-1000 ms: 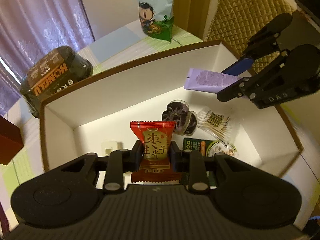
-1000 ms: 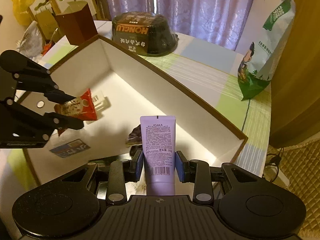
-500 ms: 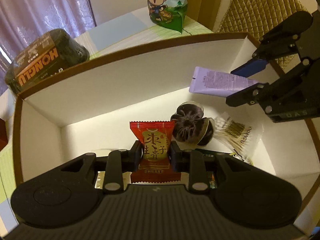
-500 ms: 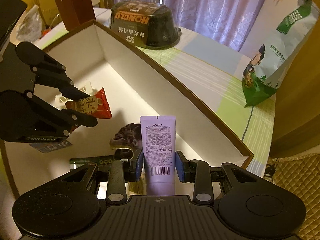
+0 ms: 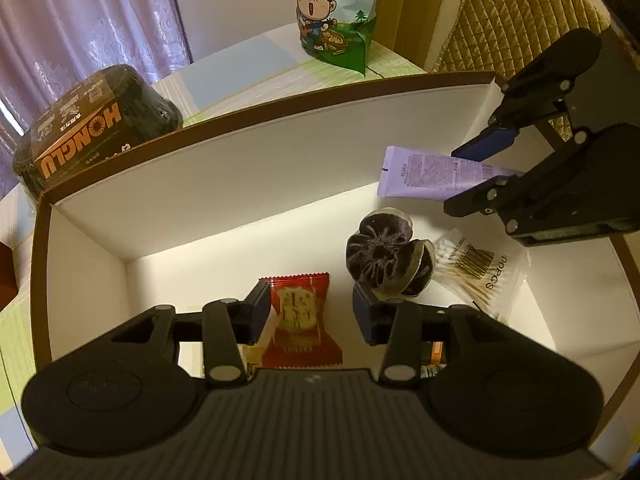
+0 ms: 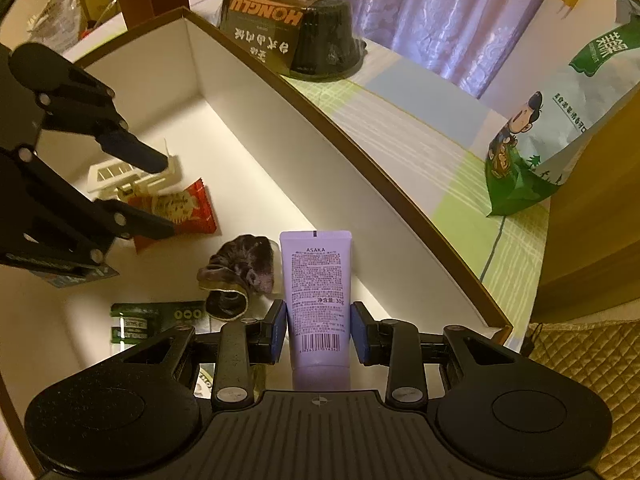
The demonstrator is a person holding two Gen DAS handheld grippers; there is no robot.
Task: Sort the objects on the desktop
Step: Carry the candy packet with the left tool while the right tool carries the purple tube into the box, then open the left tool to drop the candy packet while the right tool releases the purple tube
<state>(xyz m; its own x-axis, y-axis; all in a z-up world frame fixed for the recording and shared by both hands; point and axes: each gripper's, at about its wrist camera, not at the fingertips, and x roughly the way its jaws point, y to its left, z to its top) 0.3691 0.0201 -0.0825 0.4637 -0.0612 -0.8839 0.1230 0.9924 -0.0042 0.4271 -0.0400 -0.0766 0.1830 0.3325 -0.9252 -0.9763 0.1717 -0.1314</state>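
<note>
Since half a second ago my left gripper (image 5: 306, 312) has spread its jaws wide, and the red foil snack sachet (image 5: 301, 322) it was pinching now lies flat on the floor of the white cardboard box with the brown rim (image 5: 248, 160), between the open fingers, touching neither as far as I can tell. My right gripper (image 6: 319, 332) holds the lilac plastic cosmetic tube (image 6: 316, 288) low on its body near the barcode, crimped end pointing to twelve o'clock, hovering over the box.

In the left view, at one o'clock from the sachet sits a dark purple velvet scrunchie (image 5: 380, 252), and at three o'clock from that a clear bag of cotton swabs (image 5: 480, 272). Outside the box, a black instant-noodle bowl (image 6: 292, 28) stands at ten o'clock and a green-and-white nut bag (image 5: 336, 16) at twelve.

I judge the tube light, soft-walled and slick; squeezing mid-body could deform it, so the firmer end near the cap suits best. The sachet is light and crinkly, best pinched by its edges.
</note>
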